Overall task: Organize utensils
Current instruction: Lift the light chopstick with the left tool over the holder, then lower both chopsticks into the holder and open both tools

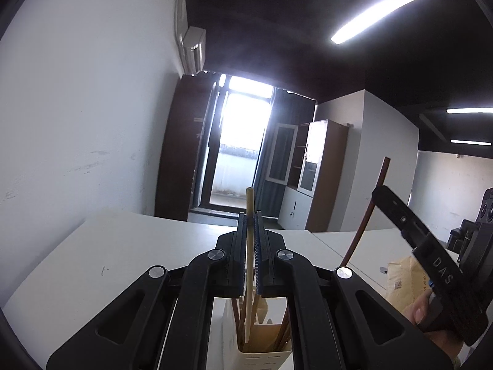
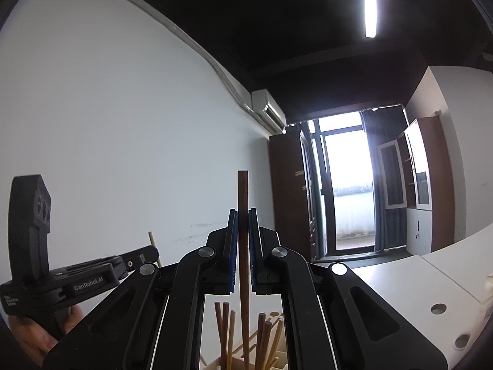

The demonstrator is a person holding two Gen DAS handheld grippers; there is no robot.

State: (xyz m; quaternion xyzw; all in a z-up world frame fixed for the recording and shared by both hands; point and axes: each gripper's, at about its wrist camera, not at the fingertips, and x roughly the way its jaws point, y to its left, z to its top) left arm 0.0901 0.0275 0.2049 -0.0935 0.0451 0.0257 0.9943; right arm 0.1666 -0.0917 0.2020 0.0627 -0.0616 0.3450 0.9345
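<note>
Left gripper [image 1: 251, 219] fingers clamp 1 pale chopstick [image 1: 249, 265] upright. Right gripper [image 2: 243, 215] fingers clamp 1 dark chopstick [image 2: 243, 246]. Both hang over the holder [image 1: 262, 359] below, likely for sorting.

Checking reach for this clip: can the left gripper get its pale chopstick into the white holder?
Probably yes. The left gripper holds the pale chopstick upright, its tip already among the sticks in the white holder.

chopsticks [image 2: 226, 336] in holder [image 1: 262, 359] — on table [image 1: 123, 246]

Daylight is blowing out the balcony door [image 1: 238, 141]; ceiling strip lights [image 1: 379, 14] are glaring against a dark ceiling. Fisheye distortion is bending edges; foreground is sitting backlit.
</note>
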